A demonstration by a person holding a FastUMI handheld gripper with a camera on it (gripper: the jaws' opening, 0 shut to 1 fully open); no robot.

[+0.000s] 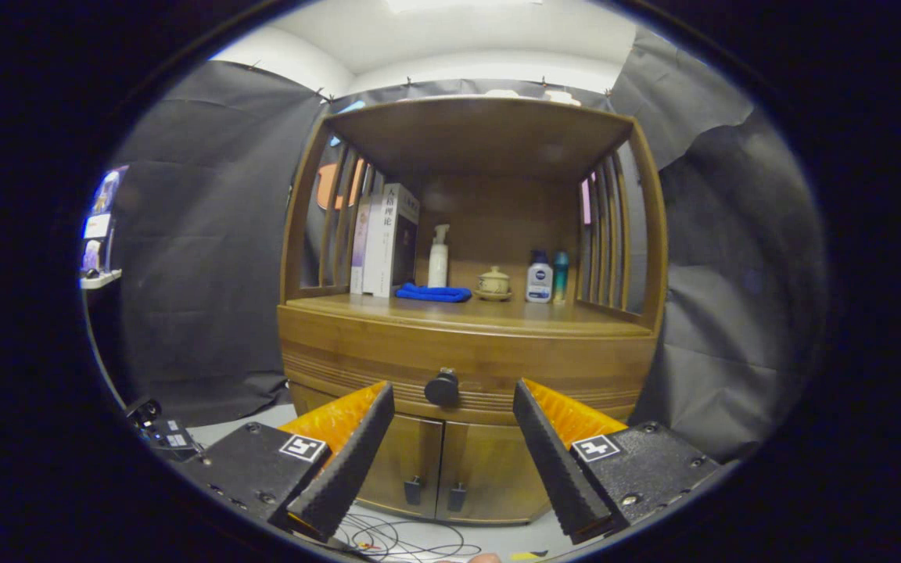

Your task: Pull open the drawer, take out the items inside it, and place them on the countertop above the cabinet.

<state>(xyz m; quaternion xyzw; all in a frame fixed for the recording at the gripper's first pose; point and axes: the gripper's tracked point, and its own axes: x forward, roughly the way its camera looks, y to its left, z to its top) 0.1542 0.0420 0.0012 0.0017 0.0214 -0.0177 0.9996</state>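
Note:
A wooden cabinet stands ahead of me. Its drawer (357,363) is closed, with a round dark knob (442,387) at the middle of its front. My gripper (453,395) is open, its fingertips (382,396) flanking the knob a short way in front of it, nothing held. The countertop (482,313) above the drawer carries books (388,238), a folded blue cloth (433,293), a white pump bottle (438,256), a small lidded ceramic jar (493,283) and two small bottles (546,277). The drawer's inside is hidden.
Below the drawer are two cabinet doors (439,469) with small dark handles. Thin cables (400,538) lie on the pale floor in front. A dark device (161,430) sits on the floor at the left, and a small shelf (98,274) hangs on the left wall.

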